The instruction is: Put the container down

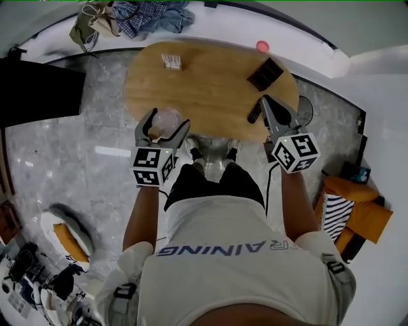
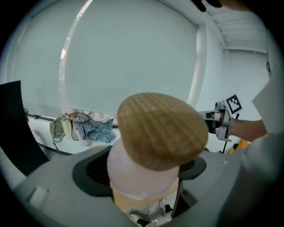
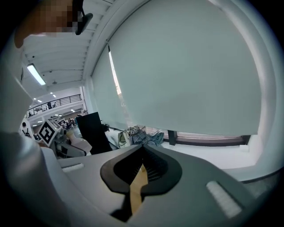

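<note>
A pale pink round container [image 1: 166, 122] with a wooden lid [image 2: 162, 131] sits between the jaws of my left gripper [image 1: 169, 118], which is shut on its body [image 2: 142, 177]. It hangs over the near edge of the oval wooden table [image 1: 210, 89]. The lid sits tilted on top and fills much of the left gripper view. My right gripper [image 1: 263, 102] is shut and holds nothing, its tips over the table's near right edge. Only a sliver of table wood shows between its closed pads [image 3: 143, 148].
On the table lie a small card box [image 1: 171, 61], a dark brown flat case [image 1: 265, 74] and a black remote [image 1: 254, 114]. Clothes and a bag [image 1: 137, 18] are heaped on the white ledge beyond. A black panel [image 1: 38, 95] stands at left, and shoes [image 1: 210, 149] are below the table edge.
</note>
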A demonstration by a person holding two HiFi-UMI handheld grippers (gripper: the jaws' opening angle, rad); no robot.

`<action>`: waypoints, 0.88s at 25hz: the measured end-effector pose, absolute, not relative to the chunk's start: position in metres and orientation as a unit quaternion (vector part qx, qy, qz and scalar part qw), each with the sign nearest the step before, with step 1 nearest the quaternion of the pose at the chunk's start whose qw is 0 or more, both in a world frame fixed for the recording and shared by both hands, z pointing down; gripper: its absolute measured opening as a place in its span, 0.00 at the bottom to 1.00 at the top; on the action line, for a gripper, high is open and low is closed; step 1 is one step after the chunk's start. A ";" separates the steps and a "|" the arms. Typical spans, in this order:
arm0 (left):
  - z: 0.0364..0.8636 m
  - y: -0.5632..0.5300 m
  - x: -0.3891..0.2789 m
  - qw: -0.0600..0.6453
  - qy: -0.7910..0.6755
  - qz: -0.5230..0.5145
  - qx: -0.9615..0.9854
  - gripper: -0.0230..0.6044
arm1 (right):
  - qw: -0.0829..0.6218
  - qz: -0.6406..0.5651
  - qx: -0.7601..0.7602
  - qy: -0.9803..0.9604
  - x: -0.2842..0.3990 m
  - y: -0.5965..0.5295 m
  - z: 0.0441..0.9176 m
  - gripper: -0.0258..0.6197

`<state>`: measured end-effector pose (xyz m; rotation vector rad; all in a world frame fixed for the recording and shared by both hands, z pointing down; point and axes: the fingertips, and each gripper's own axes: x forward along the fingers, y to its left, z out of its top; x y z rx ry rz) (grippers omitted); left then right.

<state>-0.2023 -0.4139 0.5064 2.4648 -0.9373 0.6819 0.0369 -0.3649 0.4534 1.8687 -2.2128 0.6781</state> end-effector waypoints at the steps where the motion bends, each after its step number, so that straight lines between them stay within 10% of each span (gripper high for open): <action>1: 0.518 -0.415 -0.197 0.204 -0.334 0.253 0.885 0.68 | 0.085 0.230 0.625 -0.741 0.039 -0.368 0.462 0.06; 22: 0.803 -0.416 -0.036 0.206 -0.268 0.367 0.867 0.68 | 0.120 0.326 0.593 -0.727 0.079 -0.350 0.643 0.06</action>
